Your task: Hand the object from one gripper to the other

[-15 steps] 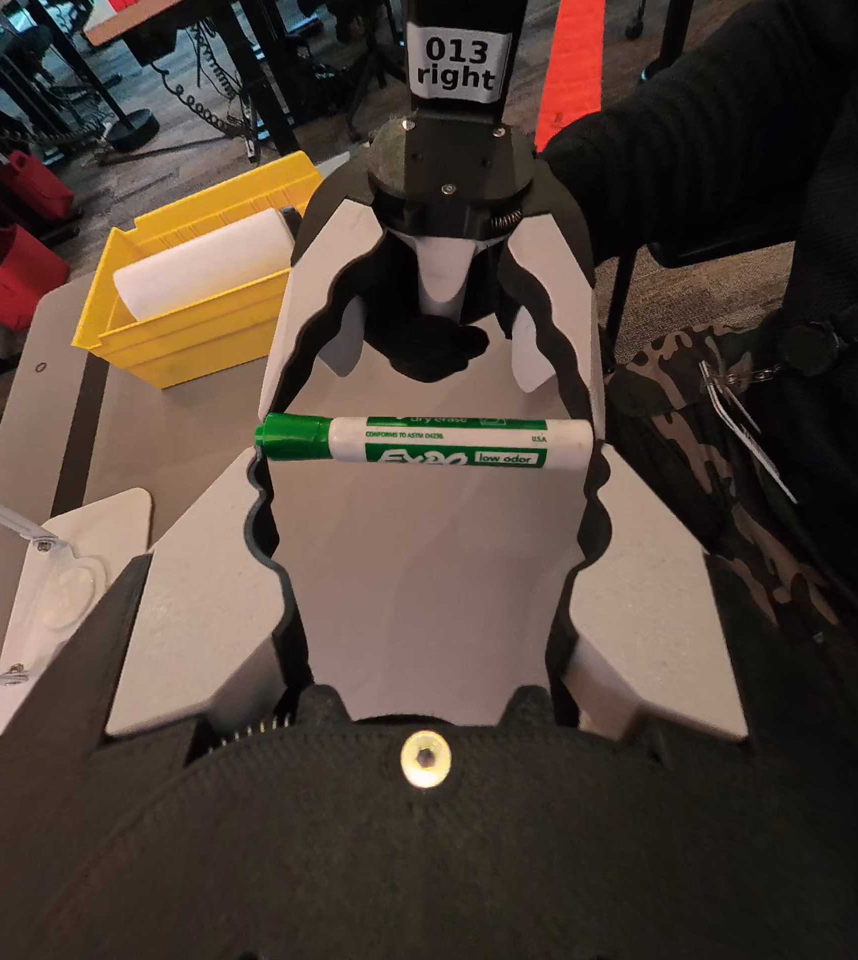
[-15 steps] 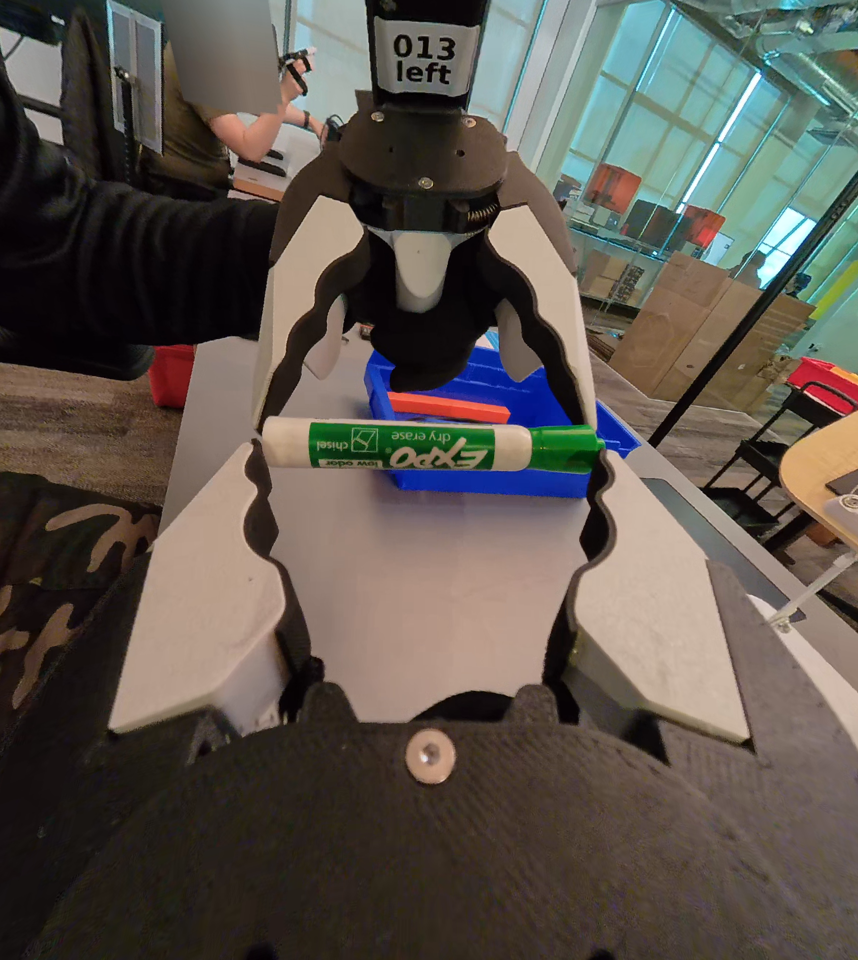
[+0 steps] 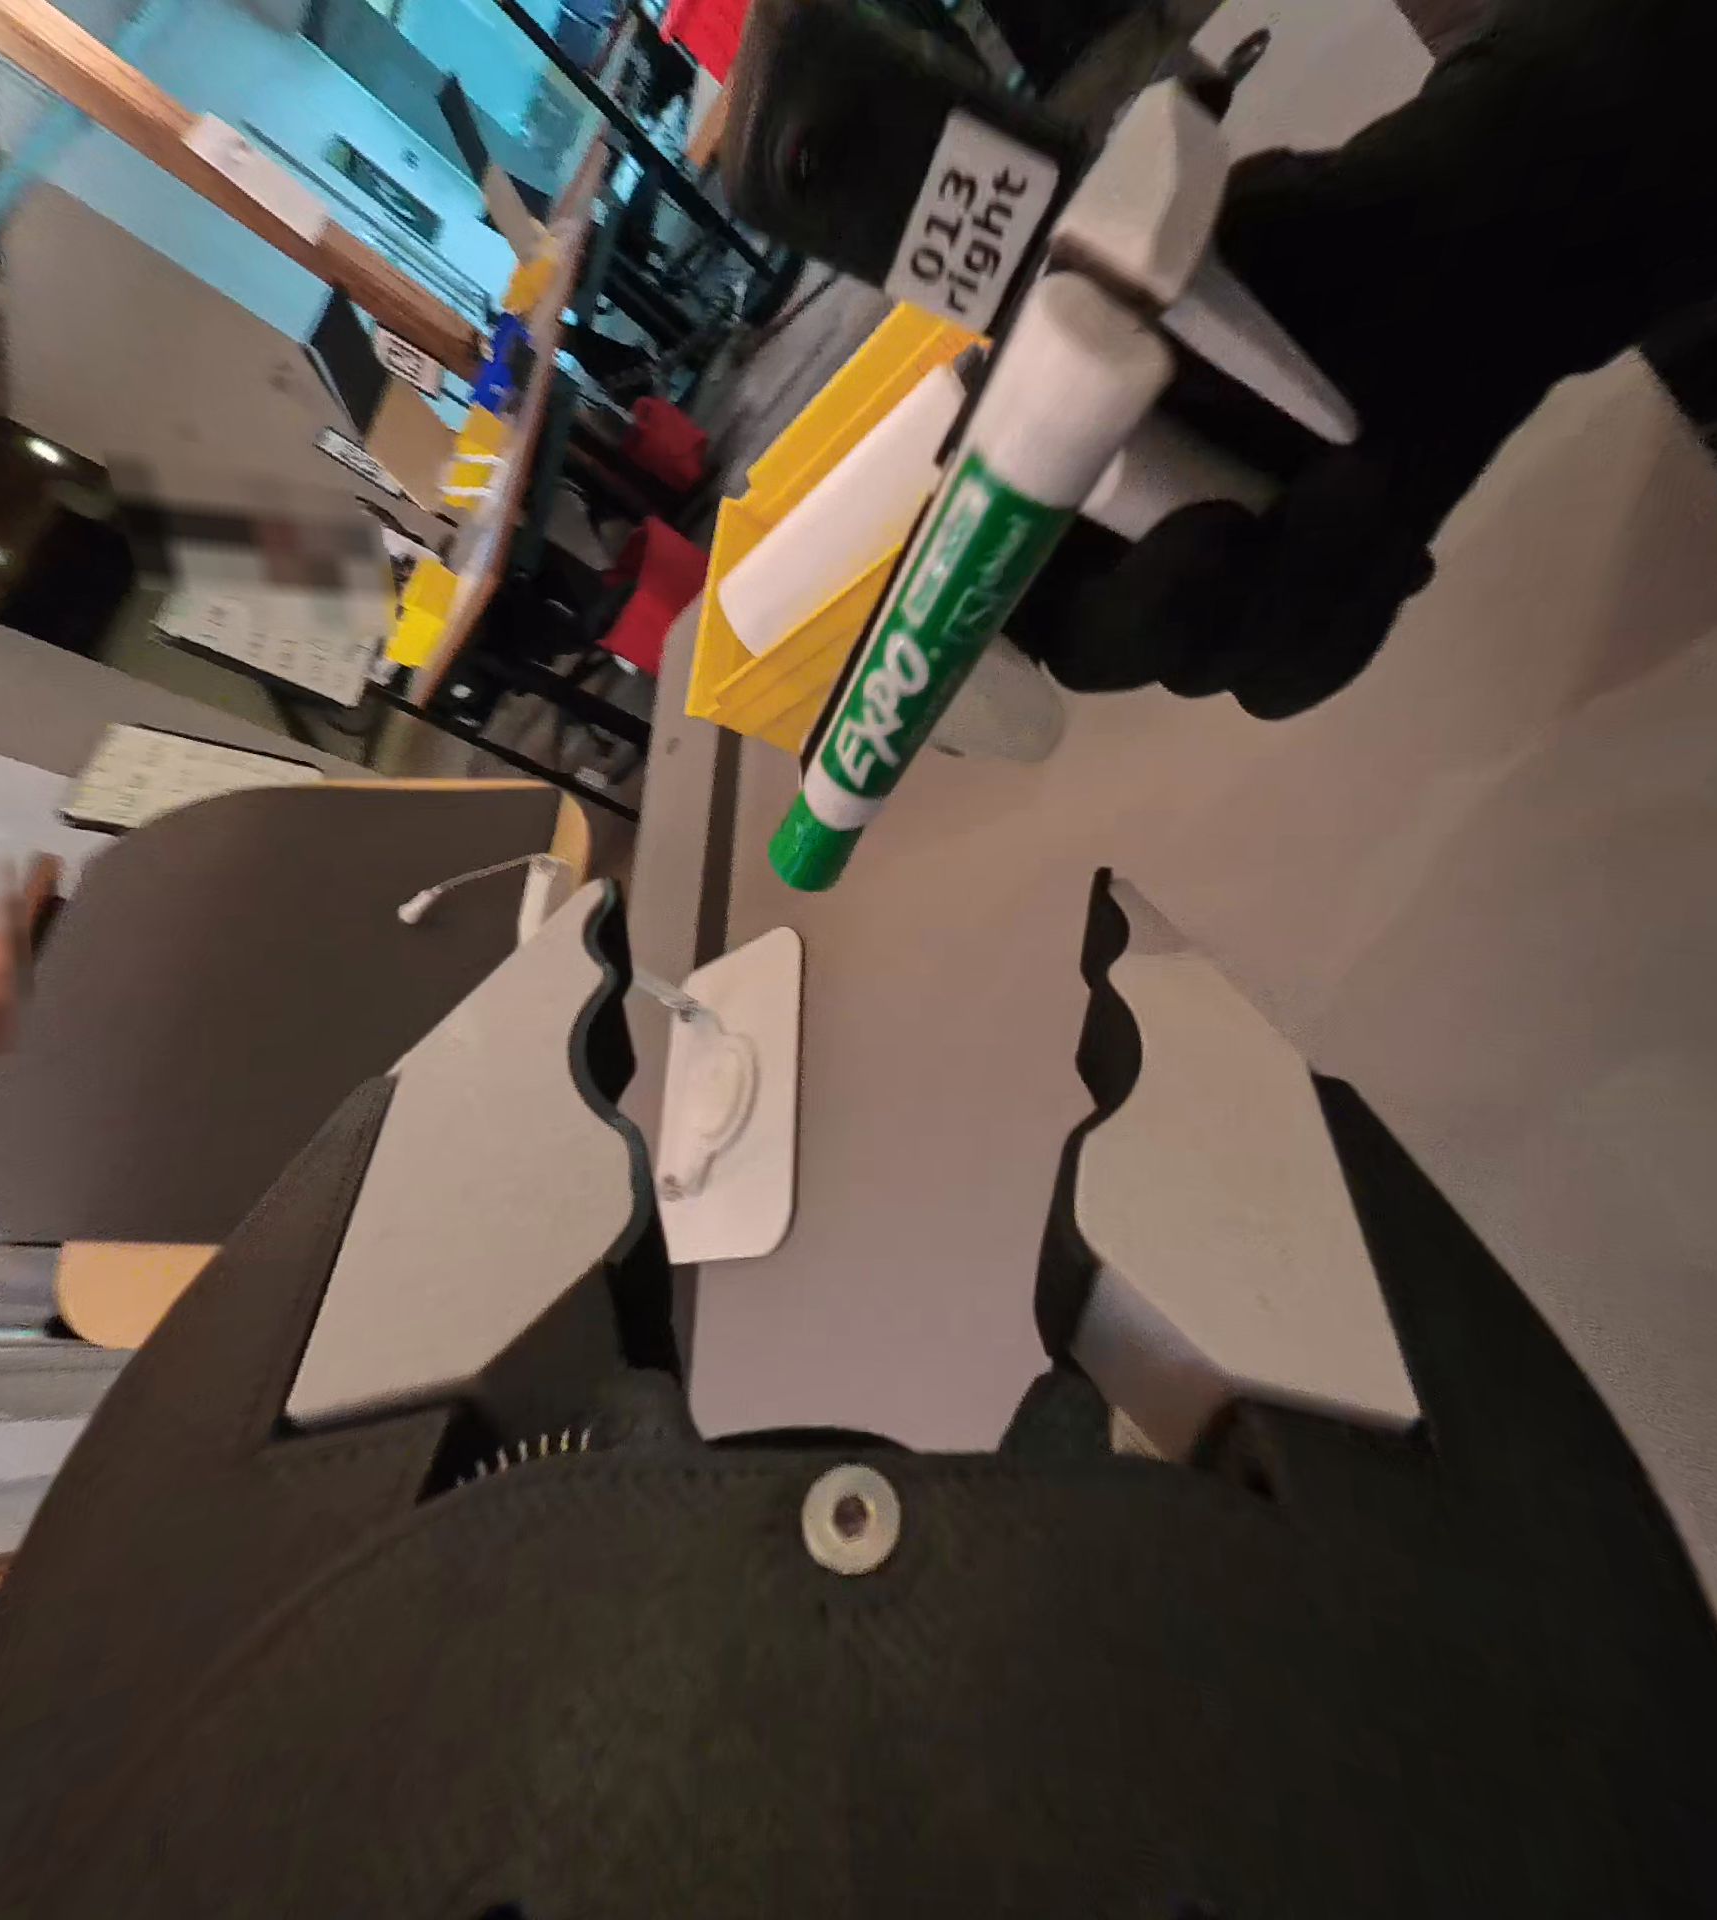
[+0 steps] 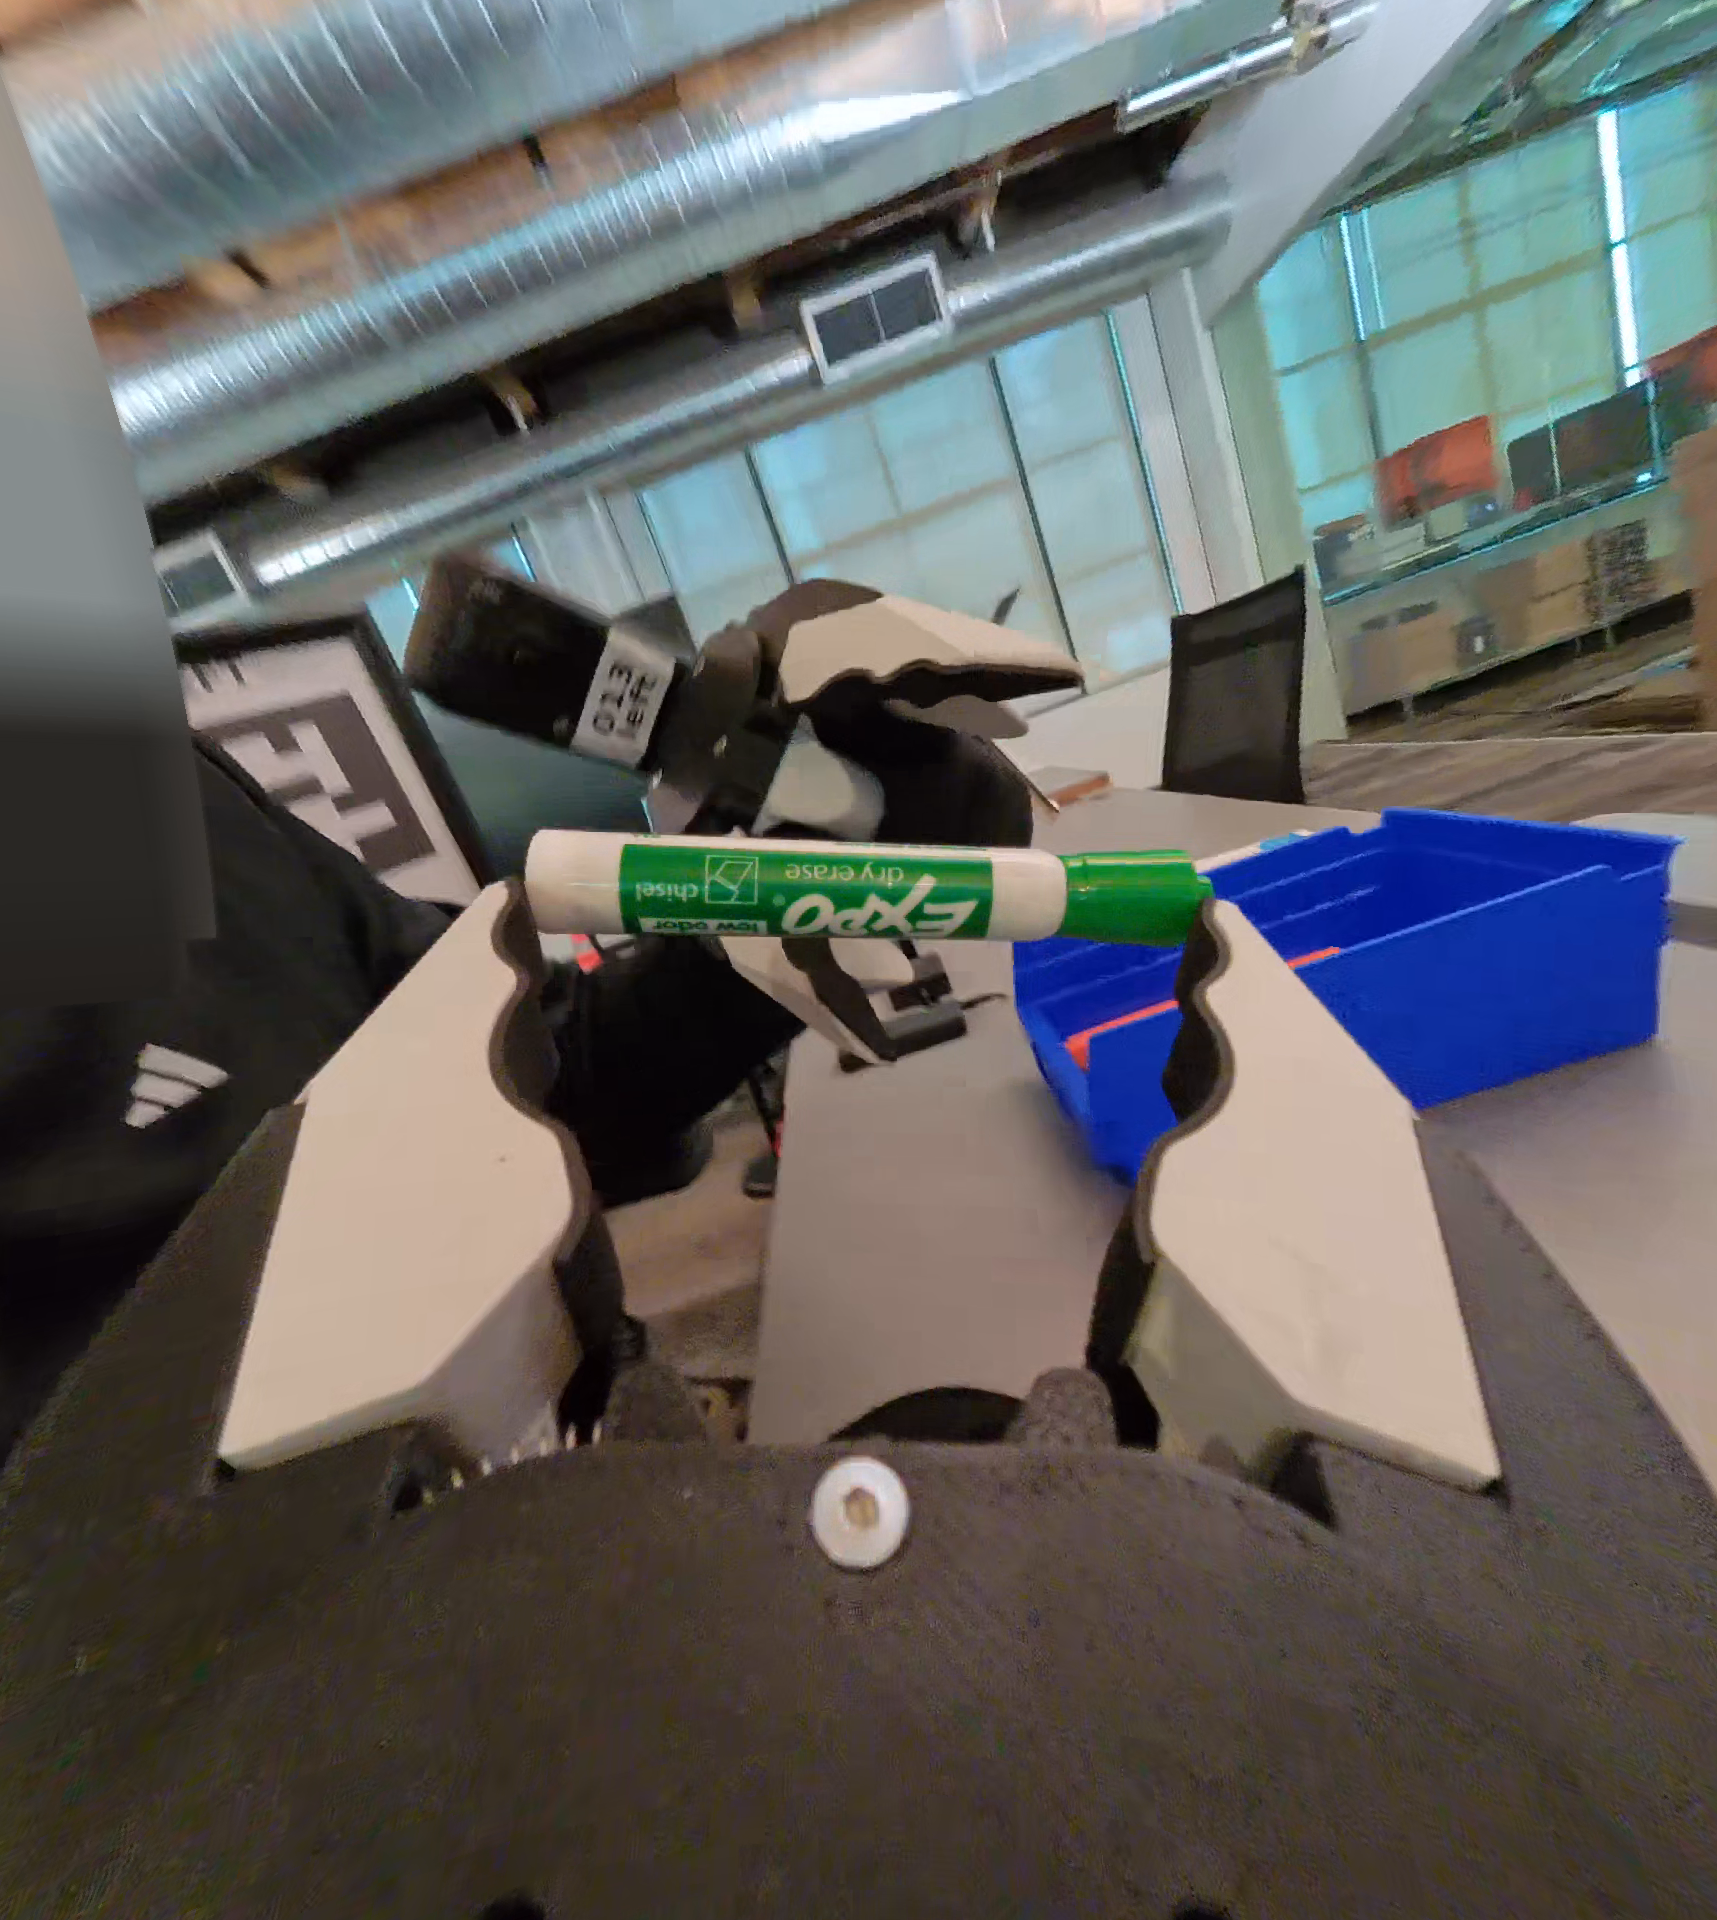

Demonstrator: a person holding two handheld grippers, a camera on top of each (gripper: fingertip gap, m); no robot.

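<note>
Right hand-held gripper (image 4: 859, 914): clamped on the marker's two ends.
Marker (image 4: 833, 902): lying crosswise between those fingertips, above the desk (image 4: 1612, 1195).
Left hand-held gripper (image 3: 854, 935): fingers apart, holding nothing.
Blue bin (image 4: 1456, 966): on the desk beyond the marker.
Yellow bin (image 3: 781, 582): at the desk's far edge.

Silver ceiling ducts (image 4: 542, 343) run above tall glass windows (image 4: 1456, 374); blurred shelving (image 3: 480, 343), perhaps workbenches, lines the room.

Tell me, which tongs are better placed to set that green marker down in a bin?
The right tongs, I'd say. They are shut on the green marker, end to end, with the blue bin just beyond them. The left tongs are open, empty and apart from the marker.
</note>
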